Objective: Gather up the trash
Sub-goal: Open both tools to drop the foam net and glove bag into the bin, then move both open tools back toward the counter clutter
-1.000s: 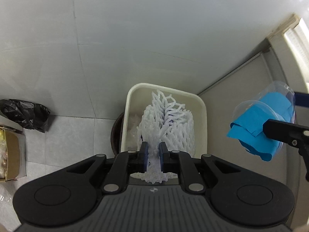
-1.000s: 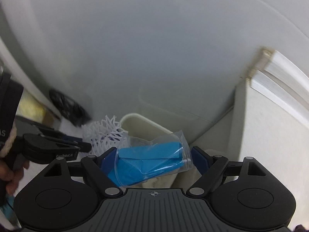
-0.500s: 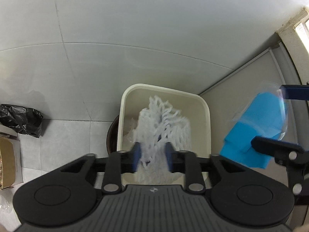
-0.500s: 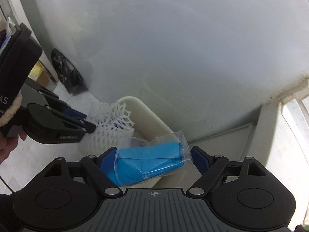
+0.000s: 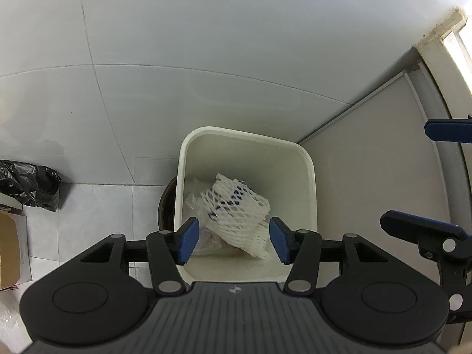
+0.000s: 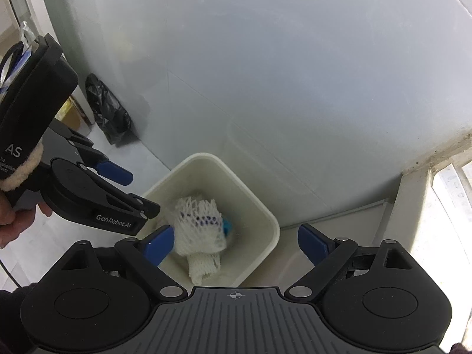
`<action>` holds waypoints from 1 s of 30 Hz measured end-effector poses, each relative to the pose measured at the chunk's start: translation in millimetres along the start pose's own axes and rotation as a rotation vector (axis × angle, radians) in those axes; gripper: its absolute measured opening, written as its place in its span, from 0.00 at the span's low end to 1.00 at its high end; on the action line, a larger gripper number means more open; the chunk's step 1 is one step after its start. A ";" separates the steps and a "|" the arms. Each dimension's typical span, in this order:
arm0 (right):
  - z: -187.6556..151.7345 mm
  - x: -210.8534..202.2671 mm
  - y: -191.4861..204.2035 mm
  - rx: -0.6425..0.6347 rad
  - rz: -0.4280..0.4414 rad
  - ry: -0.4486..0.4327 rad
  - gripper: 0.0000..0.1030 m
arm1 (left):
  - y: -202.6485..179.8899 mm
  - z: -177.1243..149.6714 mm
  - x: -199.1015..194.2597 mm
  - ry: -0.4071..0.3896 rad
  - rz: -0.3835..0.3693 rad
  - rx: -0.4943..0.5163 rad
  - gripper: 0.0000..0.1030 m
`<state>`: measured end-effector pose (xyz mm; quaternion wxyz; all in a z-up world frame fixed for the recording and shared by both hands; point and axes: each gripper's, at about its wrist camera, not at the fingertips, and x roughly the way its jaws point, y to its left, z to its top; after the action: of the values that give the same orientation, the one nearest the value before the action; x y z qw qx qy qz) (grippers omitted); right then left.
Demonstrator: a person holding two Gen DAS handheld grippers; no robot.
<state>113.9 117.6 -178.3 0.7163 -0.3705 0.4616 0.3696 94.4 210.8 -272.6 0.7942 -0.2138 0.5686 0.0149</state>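
left wrist view: the left gripper (image 5: 233, 243) hangs over a cream plastic bin (image 5: 311, 194), a rounded-square tub with a thick smooth rim. its jaws are opening, blue pads spread apart with nothing pinched between them. down inside the bin lies the white foam net (image 5: 239, 209), a soft diamond-mesh sleeve, crumpled and tilted, with dark blue showing through its holes. it rests on thin clear plastic film (image 5: 191, 203) at the bin's left inner side. the bin stands against a glossy pale wall of large tiles, on a floor of light tiles (image 5: 94, 206). a dark round object peeks out behind the bin's left edge; what it is cannot be told. far left, a crinkled black plastic bag (image 5: 28, 185) sits at the wall's foot, with a brown cardboard box (image 5: 10, 253) nearer. at the right edge the right gripper (image 5: 436, 183) shows its two fingers wide apart and bare.

right wrist view: the right gripper's jaws are opening, spread wide, empty, held above the same bin. the foam net lies inside, slightly blurred, and a bit of bright blue item (image 6: 227, 227) pokes out at its right side. to the left, the left gripper, matte black, with jaws parted, is held by a hand (image 6: 17, 221).
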 end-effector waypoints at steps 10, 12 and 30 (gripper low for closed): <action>-6.2 -19.7 -7.2 0.015 -0.008 -0.040 0.90 | -4.5 -0.4 -6.8 -0.019 -0.003 0.028 0.59; -8.5 -26.1 -8.8 0.027 -0.008 -0.053 0.90 | -5.4 -1.7 -10.0 -0.027 -0.003 0.040 0.61; -62.4 -92.0 -45.6 0.269 -0.072 -0.210 0.90 | -36.3 -0.2 -54.5 -0.090 -0.041 0.137 0.90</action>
<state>101.8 25.3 -102.3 0.8165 -0.2468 0.4158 0.3154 84.7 189.7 -211.4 0.8319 -0.1697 0.5274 -0.0305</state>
